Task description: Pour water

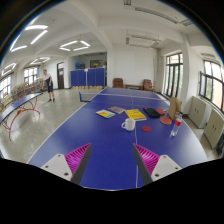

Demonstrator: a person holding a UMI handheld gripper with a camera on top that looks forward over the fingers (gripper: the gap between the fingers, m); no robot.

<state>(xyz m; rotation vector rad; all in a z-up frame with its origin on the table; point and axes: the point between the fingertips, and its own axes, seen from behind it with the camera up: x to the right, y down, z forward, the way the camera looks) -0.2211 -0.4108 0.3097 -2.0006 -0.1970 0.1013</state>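
Two fingers (108,160) with pink pads (77,157) show at the lower middle of the frame, spread wide apart and gripping nothing; blue bench surface is visible in the gap between them, which suits an approach not yet begun. One blue bench (100,135), a table-tennis table by its white lines, fills the centre of the frame and carries all listed items in a cluster toward the right of centre, well beyond the fingers. One white cup (128,124), the nearest item, stands upright just right of centre; judged the likely receiving vessel, set out in the open with bare surface around it for easy reach. One clear bottle with a red cap (175,127), upright at the right of the cluster, near the bench's right edge; judged the water source, standing apart from the cup so either may be taken without knocking the other. One yellow flat item (135,114) behind the cup, and one smaller yellow and blue flat item (105,113) to its left; purpose unclear. Several small red and dark items (152,112) lie further back, too small to identify. One person (48,86) stands at the upper left of the frame, far off, beside another table (15,112). Task judged unstarted: nothing grasped, nothing tilted.
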